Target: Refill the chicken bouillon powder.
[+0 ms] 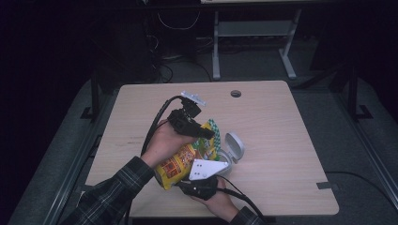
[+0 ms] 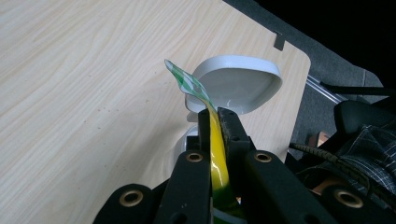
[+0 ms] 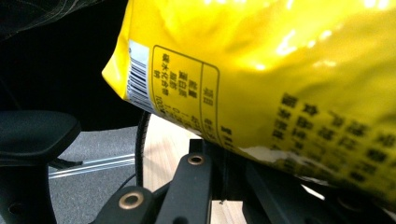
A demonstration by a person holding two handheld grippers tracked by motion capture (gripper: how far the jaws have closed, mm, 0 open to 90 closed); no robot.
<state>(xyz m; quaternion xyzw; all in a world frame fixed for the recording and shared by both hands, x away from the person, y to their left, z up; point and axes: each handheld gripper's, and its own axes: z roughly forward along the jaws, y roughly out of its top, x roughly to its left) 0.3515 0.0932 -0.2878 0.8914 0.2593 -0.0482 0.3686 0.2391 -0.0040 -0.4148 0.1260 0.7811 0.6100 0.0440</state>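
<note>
L gripper clamped on snack bag top edge; R gripper shut, gripping bag's bottom; white lidded container just past L jaws.

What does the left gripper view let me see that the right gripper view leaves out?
Left gripper view alone: the left gripper pinching the snack bag's green-checked top edge, with the open white container and its raised lid just behind, on the wooden table.

Right gripper view alone: the bag's yellow back up close, with a barcode and a printed panel, hanging over the right gripper's black jaws.

Both: the same yellow snack bag, a strip of the table, and black jaws rising from the bottom.
</note>
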